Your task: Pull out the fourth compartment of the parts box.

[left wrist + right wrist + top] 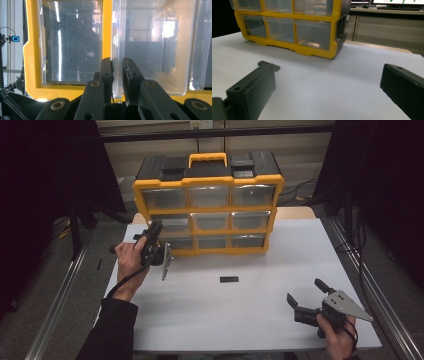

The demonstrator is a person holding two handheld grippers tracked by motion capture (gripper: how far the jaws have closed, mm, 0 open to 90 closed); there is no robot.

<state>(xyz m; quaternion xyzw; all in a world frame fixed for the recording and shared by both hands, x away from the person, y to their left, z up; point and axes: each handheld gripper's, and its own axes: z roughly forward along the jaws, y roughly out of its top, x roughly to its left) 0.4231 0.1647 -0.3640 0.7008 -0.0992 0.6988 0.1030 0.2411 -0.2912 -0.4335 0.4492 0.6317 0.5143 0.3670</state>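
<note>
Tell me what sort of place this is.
Probably a lab or recording workstation: a white table enclosed by black curtains, computer monitors on a side bench, and a yellow-and-black plastic drawer organiser set out.

Small black block [229, 279] lying on white table [240, 315]; monitors [387, 2] on desk behind.
</note>
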